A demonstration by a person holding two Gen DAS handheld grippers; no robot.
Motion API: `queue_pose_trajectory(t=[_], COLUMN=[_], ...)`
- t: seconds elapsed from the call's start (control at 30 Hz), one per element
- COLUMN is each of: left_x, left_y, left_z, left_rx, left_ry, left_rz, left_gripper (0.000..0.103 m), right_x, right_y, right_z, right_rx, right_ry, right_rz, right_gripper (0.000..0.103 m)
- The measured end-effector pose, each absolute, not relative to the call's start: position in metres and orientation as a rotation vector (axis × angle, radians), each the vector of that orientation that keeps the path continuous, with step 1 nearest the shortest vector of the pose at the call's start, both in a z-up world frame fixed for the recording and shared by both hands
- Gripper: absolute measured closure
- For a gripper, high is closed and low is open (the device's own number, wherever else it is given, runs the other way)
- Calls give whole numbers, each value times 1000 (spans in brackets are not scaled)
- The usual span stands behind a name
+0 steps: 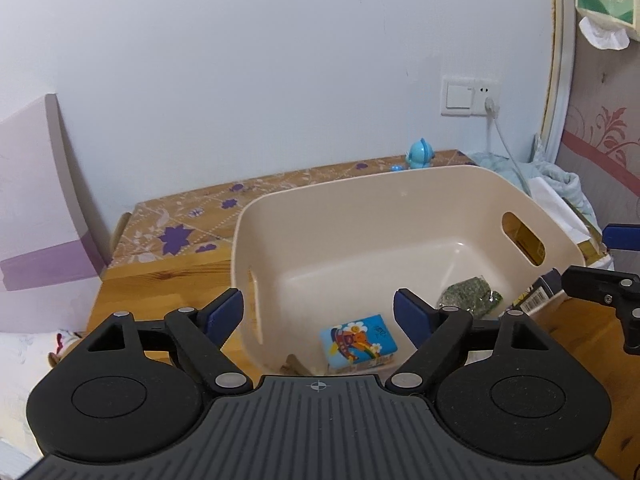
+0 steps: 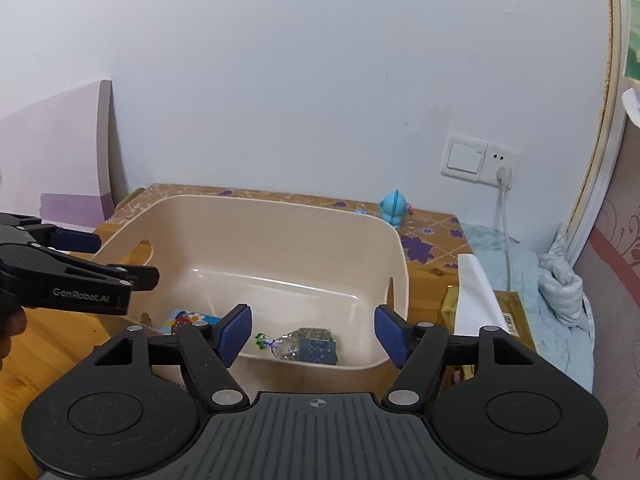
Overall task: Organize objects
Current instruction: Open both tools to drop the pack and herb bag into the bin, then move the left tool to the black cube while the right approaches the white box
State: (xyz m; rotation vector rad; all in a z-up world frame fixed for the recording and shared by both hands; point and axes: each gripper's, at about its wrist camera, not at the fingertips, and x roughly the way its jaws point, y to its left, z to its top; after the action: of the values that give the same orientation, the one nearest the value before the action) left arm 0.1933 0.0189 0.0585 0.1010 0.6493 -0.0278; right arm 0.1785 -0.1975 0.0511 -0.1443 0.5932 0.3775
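— Beige plastic fills the left wrist view: the bin (image 1: 400, 216) stands on the wooden table (image 1: 160, 284) by the wall, and two things already lie on its floor. How far along does that put the tidying?

— Partly done, by the look of it. A small packet with a bright cartoon print (image 1: 359, 339) lies near the front wall, and a clear bag of dark green flakes (image 1: 470, 297) sits toward the bin's right side. The left gripper (image 1: 319, 312) hangs over the front rim with its blue pads spread apart and nothing between them.

— And the right wrist view?

— The same bin (image 2: 256, 220), seen from the other side. The green-flake bag (image 2: 304, 344) lies close to the near wall, with a dark printed label on it, and the cartoon packet (image 2: 188, 318) peeks out at the left. The right gripper (image 2: 313, 330) is also spread wide and empty, above the near rim.

— What seems left?

— Probably the things outside: a yellowish box under white paper (image 2: 480, 292) beside the bin, and a blue toy figure (image 2: 394, 210) at the back of the table. Whether those belong in the bin cannot be told.
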Motion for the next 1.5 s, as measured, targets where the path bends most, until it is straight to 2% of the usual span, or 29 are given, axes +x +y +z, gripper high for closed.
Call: queue_pose_trajectory(t=[0.3,0.43,0.9,1.5], left_x=[158,146,139,162], left_y=[39,46,58,53], left_z=[62,56,-1,-38], left_rx=[83,93,100,74], left_ry=[630,634,780,869], left_rz=[2,16,-5,27], left_gripper=[18,18,18,18], right_x=[152,145,139,148], right_y=[-200,-202,-209,-207], right_z=[57,52,6,-47], right_rx=[-150,-140,-173,-211], right_ry=[578,588,713,851], right_rz=[382,381,354,334], right_gripper=[22,13,9,8])
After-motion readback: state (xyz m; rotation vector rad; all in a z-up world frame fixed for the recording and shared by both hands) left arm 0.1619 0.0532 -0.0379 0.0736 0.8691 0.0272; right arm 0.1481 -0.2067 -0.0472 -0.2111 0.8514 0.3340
